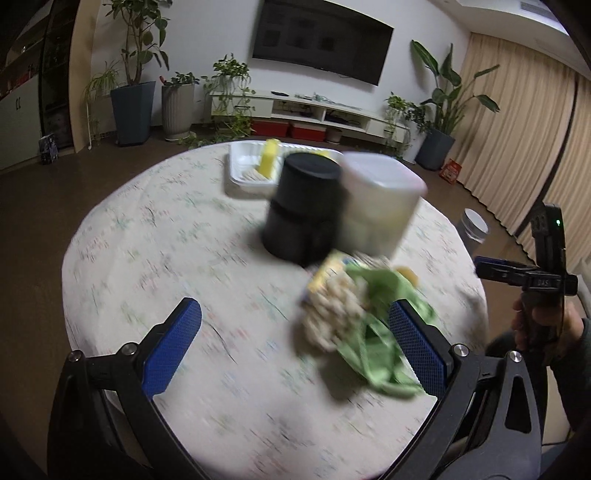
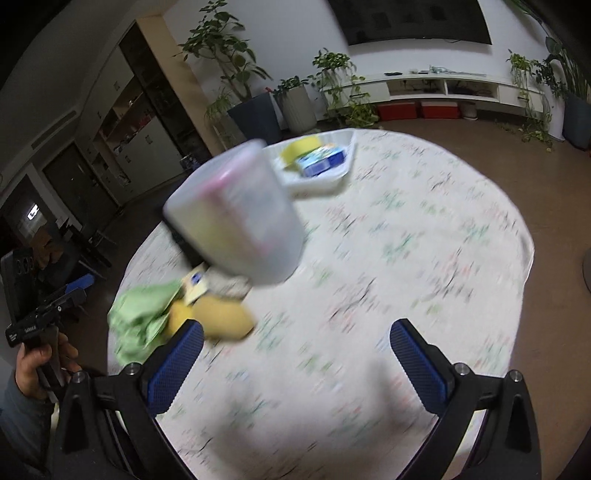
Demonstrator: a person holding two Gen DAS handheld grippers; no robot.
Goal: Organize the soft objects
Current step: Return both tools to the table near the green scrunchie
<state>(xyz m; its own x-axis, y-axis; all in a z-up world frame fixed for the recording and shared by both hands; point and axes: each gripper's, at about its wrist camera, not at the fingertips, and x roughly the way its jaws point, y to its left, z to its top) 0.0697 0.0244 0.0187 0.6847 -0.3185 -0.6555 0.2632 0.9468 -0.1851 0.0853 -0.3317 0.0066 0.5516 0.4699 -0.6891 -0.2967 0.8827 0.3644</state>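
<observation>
Two spread grippers (image 1: 295, 347) (image 2: 295, 363); one green cloth (image 1: 380, 332), one white tray (image 1: 240, 166)

This is a living room in a home. A big flat black television (image 1: 322, 35) hangs on the white wall at the top of the left wrist frame. Under it runs a long low white shelf unit (image 1: 314, 110) with red boxes (image 1: 288, 129) below. Tall green house plants in grey and blue pots (image 1: 133, 110) stand on the brown floor at the upper left. Long beige curtains (image 1: 524, 155) hang at the right side. In the middle is a round table with a white flowery cloth (image 1: 166, 251). At the left of the right wrist frame are dark cupboards with shelves (image 2: 122, 122).
</observation>
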